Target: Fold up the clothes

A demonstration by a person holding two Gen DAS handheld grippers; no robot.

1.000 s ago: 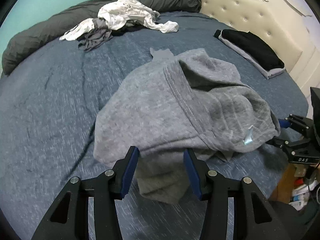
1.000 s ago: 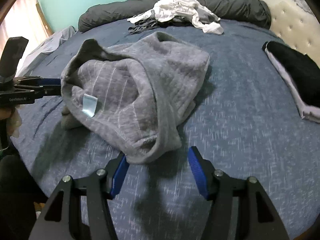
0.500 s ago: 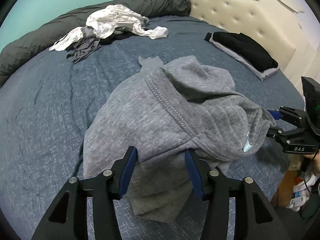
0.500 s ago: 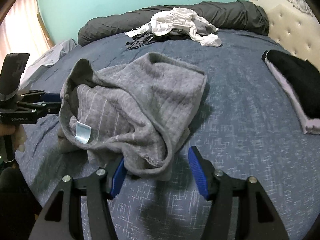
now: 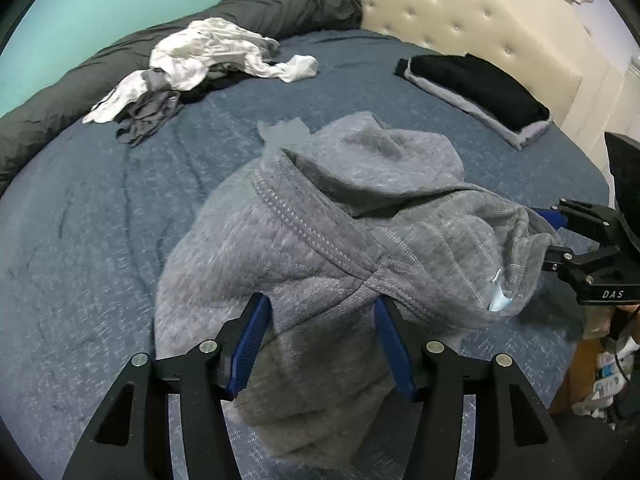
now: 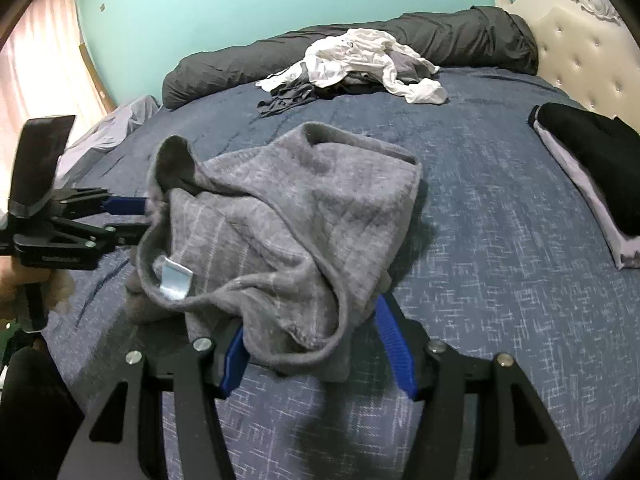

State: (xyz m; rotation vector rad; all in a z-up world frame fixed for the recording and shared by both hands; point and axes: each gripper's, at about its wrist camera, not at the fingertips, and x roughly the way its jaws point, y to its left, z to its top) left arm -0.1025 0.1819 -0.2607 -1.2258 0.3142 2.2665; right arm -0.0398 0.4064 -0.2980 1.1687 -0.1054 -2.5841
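A crumpled grey fleece garment with a pale blue label lies heaped on the blue bed cover. My left gripper is open, and the garment's near edge lies between its blue pads. At the other end my right gripper is open too, with a bunched hem between its fingers. Each gripper also shows in the other's view: the right gripper at the label end, the left gripper at the left edge.
A loose pile of white and dark clothes lies at the far side, against a rolled dark grey duvet. A folded black and lilac stack sits by the cream tufted headboard. The bed's edge is near the right gripper.
Both grippers have pushed forward onto the garment, so fabric now lies between the fingers of each. The garment has bunched up slightly. Both stay open.
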